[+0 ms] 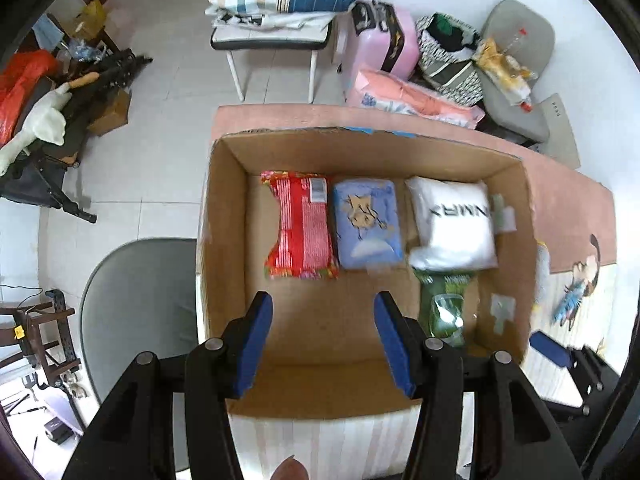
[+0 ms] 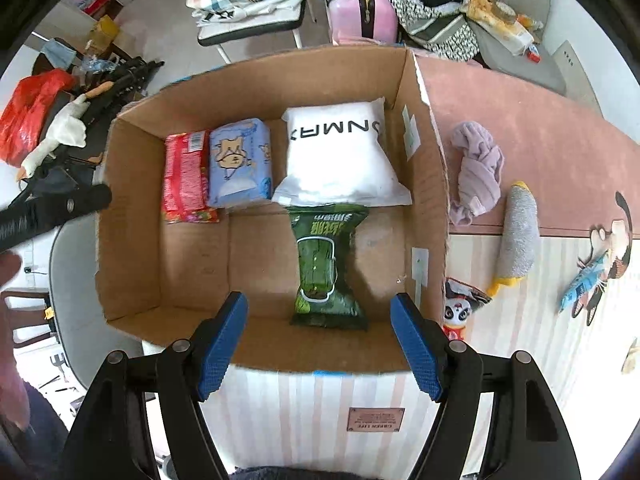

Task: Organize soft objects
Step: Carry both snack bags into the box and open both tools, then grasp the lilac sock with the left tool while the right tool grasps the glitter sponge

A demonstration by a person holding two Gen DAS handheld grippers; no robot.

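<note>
A worktop, covered by a pink and cream-striped cloth, is seen carrying a large open brown cardboard box whose left wall sits along the worktop's left edge. Bare cardboard floor is left free in the box's near-left half; the far row and right side are taken up.

A white plastic-wrapped pillow pack with black lettering is lodged in the far right corner. A dark green soft packet is laid just in front of it, touching its near edge. A light blue soft pack with a cartoon print and a red printed snack-style bag are placed side by side against the far wall, edges touching.

Outside the box's right wall, a crumpled lilac cloth, a grey and yellow plush roll and a small panda toy are left on the worktop, with open cloth around them.

The left hand-held gripper is held spread over the near box edge, nothing between its blue pads. The right hand-held gripper is likewise spread wide and empty, just short of the green packet.
</note>
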